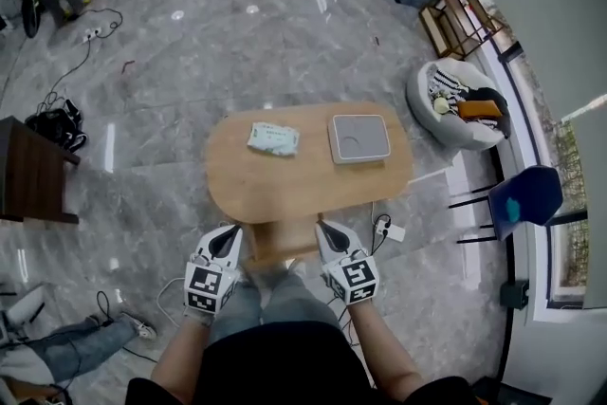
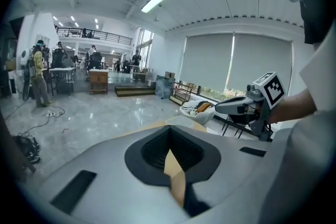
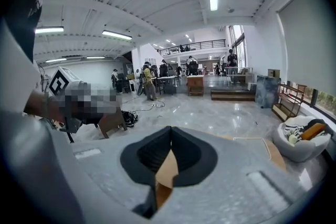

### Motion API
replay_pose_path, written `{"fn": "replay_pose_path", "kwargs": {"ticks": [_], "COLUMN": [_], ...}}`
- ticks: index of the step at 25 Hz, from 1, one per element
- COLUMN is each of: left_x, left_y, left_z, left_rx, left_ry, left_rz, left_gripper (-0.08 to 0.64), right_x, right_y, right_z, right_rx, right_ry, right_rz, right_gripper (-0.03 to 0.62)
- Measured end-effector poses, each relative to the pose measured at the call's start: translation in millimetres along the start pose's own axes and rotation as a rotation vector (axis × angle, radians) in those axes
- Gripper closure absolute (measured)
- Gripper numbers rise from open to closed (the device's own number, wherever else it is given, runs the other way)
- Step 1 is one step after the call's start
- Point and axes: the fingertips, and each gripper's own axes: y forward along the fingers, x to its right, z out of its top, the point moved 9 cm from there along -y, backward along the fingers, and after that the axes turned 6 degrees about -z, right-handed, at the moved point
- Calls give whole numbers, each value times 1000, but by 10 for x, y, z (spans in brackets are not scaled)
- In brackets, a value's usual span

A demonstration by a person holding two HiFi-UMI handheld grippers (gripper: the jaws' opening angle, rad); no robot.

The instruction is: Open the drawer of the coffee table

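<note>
Left gripper (image 1: 226, 240) and right gripper (image 1: 329, 234) held above near edge of coffee table (image 1: 303, 190), jaws pressed together, nothing pinched. Wooden front beneath edge, between them, judged as drawer (image 1: 281, 248); untouched. Approach step judged. Next: lowering needed, jaws spread, front gripped, pulled.

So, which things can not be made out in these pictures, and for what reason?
- Drawer: in the head view the top of the coffee table covers its front, so open or closed cannot be told. Neither gripper view shows it.
- Packet: in the head view its print is too small to read.
- Grey square item: in the head view it is too small to say what it is.
</note>
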Motion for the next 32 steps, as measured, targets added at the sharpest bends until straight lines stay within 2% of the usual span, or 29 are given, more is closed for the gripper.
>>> {"fn": "replay_pose_path", "kwargs": {"ticks": [5,11,14,17,23,32], "left_x": [118,228,283,335,414,406], "left_y": [-206,-394,-465,-505,-523,-558], "left_z": [423,693,743,810,927,1086], "left_rx": [63,140,184,220,240,247], "left_ry": [65,84,68,31,29,23], "left_rz": [24,54,50,11,-15,45], "left_gripper": [546,546,546,546,546,546], "right_x": [-29,-75,-67,-55,-86,-50], "right_y": [-220,-460,-539,-585,-623,-641], "right_z": [438,717,797,880,989,1101], "right_rx": [78,128,150,165,193,227], "right_ry": [-36,-69,-75,-75,-75,-95], "right_rz": [30,59,73,85,114,144], "right_gripper": [594,594,594,594,594,594]}}
